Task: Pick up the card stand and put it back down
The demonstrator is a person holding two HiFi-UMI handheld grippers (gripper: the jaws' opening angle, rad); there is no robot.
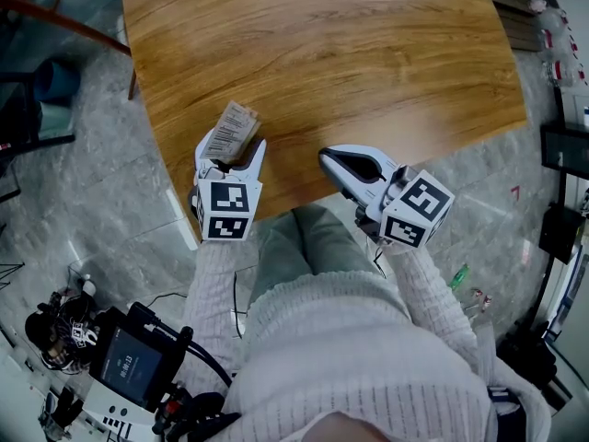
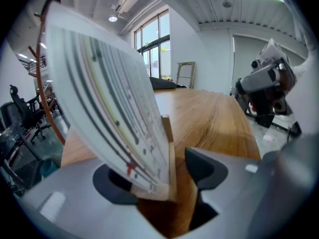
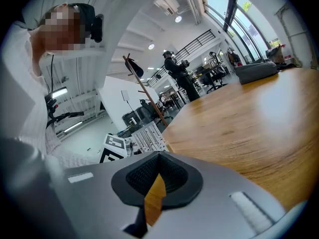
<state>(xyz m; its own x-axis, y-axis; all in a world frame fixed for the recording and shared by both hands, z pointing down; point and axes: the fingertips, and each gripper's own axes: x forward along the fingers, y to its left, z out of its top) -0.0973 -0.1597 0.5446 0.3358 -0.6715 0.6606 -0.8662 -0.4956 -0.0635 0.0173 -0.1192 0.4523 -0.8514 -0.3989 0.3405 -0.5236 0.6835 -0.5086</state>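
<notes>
I wear a fuzzy white sweater (image 1: 368, 339) and grey-green trousers (image 1: 304, 242). My left tongs (image 1: 230, 157) and right tongs (image 1: 331, 161) are grey with black-and-white squares.

Table (image 1: 368, 53) is seen as wood, clear grain, smooth with a soft sheen. Card stand (image 1: 230, 132): pale matt wood base, printed paper insert, smooth. Shells of left gripper (image 1: 230, 157) and right gripper (image 3: 157, 180) are read as smooth grey plastic. Pads (image 3: 169, 176) are matt black, finely textured. Sleeve (image 1: 405, 293) is knitted cloth. Floor (image 1: 110, 191) is polished grey stone.

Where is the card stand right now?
In the head view, the card stand is near the wooden table's near-left edge, between the jaws of the left hand-held gripper, left of the right hand-held gripper.
</notes>
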